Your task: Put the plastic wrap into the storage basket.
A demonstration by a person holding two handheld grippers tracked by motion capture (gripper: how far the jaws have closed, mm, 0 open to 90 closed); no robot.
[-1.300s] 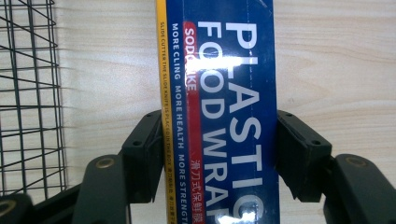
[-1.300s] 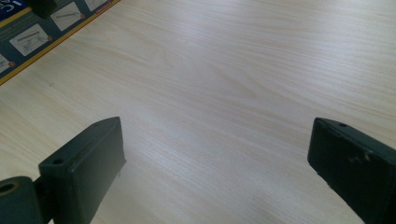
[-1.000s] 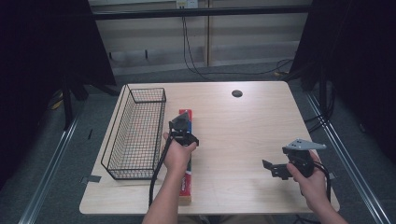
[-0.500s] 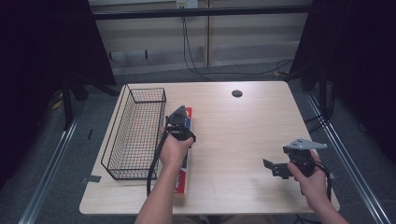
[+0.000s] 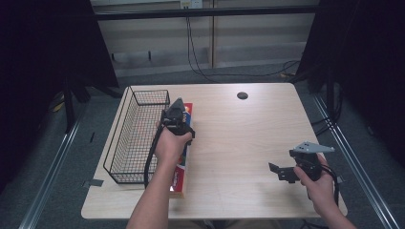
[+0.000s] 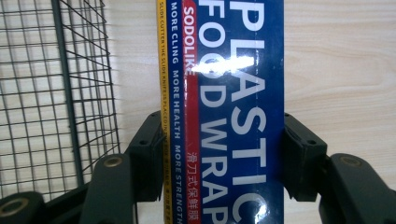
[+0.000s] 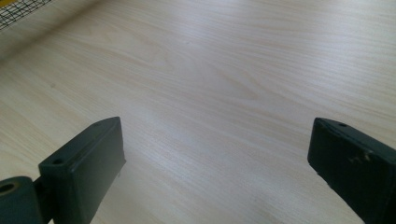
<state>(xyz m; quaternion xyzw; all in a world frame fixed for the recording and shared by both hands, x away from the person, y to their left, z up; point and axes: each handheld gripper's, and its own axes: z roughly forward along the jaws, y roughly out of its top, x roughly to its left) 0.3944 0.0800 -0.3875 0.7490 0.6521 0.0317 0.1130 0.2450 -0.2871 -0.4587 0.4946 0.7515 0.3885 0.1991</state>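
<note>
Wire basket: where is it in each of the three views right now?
High view: wire basket at table's left, beside the wrap box.
Left gripper view: its mesh fills the left edge, left of the box.
Right gripper view: a mesh corner at top left.
Shared landmark: the pale wood table.

Overhead light fell evenly on the table [image 5: 248,138]; the surroundings at the frame's left and right edges were dark. A white glare streak crossed the plastic food wrap box [image 6: 233,65]. The wire basket [image 6: 51,93] appeared slightly blurred.
</note>
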